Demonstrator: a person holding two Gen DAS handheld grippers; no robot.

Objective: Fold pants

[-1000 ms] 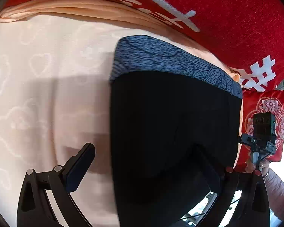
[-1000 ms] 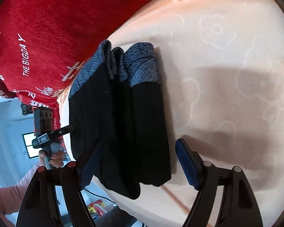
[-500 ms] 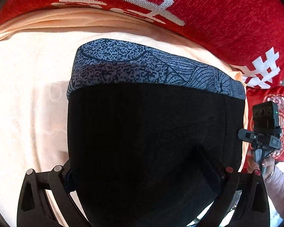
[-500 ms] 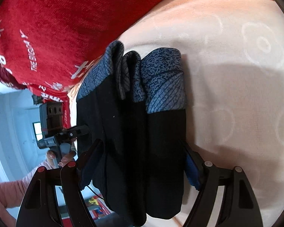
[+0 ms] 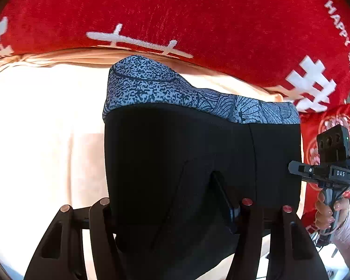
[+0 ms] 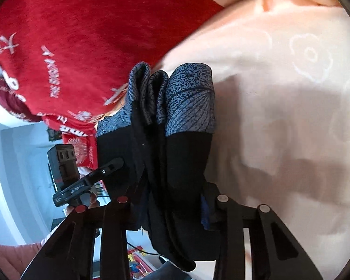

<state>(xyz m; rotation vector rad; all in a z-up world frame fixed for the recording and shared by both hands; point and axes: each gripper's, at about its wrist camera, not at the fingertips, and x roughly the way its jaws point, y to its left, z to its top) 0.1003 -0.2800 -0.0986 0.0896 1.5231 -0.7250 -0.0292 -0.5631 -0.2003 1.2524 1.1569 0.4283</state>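
Though the pants (image 5: 179, 163) are already gathered into a compact black bundle of several layers, their blue-grey patterned waistband at the far end from both tools, the fold does not look finished: the near end sits between the jaws of each hand-held gripper instead of lying flat on the peach bed sheet (image 5: 46, 128).

Jaws of the left hand-held gripper (image 5: 172, 212) are closing with the black cloth between them; its pads look pressed into the fabric, which puckers around the right-hand finger. Jaws of the right hand-held gripper (image 6: 168, 200) are closing too, and the stacked layers fill the narrow gap between them, so I judge both to have hold of the bundle. What seems left is one more fold or a final laying down and smoothing.

From the left wrist the bundle shows as one broad face, with the waistband beyond it against the red blanket (image 5: 198, 23); the other tool and the person's hand (image 5: 326, 210) appear off to the right. From the right wrist the bundle is seen edge-on, so its separate layers (image 6: 156, 98) can be told apart, which the left view hides.
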